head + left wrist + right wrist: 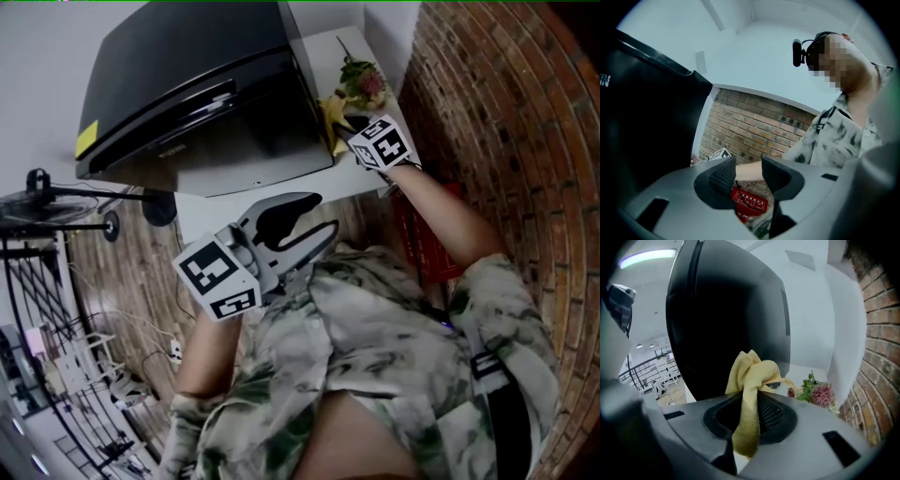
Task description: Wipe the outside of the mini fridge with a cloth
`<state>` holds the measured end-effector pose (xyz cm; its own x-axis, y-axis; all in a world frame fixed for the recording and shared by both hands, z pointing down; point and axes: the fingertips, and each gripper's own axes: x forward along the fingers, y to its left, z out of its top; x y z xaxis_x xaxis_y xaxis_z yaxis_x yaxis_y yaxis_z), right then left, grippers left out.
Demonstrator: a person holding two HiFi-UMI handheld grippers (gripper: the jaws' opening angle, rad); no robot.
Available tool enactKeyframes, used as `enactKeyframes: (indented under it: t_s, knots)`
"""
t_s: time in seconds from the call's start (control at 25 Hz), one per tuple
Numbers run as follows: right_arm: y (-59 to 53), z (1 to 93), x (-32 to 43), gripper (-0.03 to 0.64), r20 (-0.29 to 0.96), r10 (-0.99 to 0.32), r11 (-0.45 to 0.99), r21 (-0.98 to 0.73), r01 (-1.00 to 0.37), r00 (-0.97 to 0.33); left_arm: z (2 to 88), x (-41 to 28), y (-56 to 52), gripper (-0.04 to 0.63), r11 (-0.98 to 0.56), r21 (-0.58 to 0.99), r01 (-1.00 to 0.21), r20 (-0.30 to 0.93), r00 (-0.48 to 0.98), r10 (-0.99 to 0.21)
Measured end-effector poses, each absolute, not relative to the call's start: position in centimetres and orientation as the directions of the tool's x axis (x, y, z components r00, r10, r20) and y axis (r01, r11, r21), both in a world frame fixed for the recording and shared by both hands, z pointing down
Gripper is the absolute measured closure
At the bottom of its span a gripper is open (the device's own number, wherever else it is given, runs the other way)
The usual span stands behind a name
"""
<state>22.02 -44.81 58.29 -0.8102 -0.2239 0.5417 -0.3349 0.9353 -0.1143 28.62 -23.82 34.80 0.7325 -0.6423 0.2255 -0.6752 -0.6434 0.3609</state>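
The black mini fridge stands on a white counter and fills the upper left of the head view. My right gripper is shut on a yellow cloth, held at the fridge's right side near its lower corner. In the right gripper view the cloth bunches up between the jaws just in front of the fridge's dark side. My left gripper hangs lower, in front of the person's chest, away from the fridge. Its jaws stand apart with nothing between them.
A small bunch of flowers sits on the counter behind the cloth, close to the brick wall. A red box lies below by the wall. A fan and metal racks stand at the left on the wooden floor.
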Motion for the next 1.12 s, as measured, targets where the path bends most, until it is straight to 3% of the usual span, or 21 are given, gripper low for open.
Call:
enactKeyframes:
  t_s: [0.48, 1.12]
  knots:
    - [-45.3, 63.1, 21.9, 0.529, 0.658, -0.236, 0.935, -0.046, -0.351, -0.715, 35.5, 25.2, -23.4, 0.432, -0.633, 0.340, -0.695, 0.238, 0.715, -0.658]
    - [-43.4, 47.3, 25.5, 0.529, 0.470, -0.583, 0.760, 0.028, -0.649, -0.663, 36.1, 16.7, -19.4, 0.432, -0.792, 0.321, -0.519, 0.152, 0.854, -0.498]
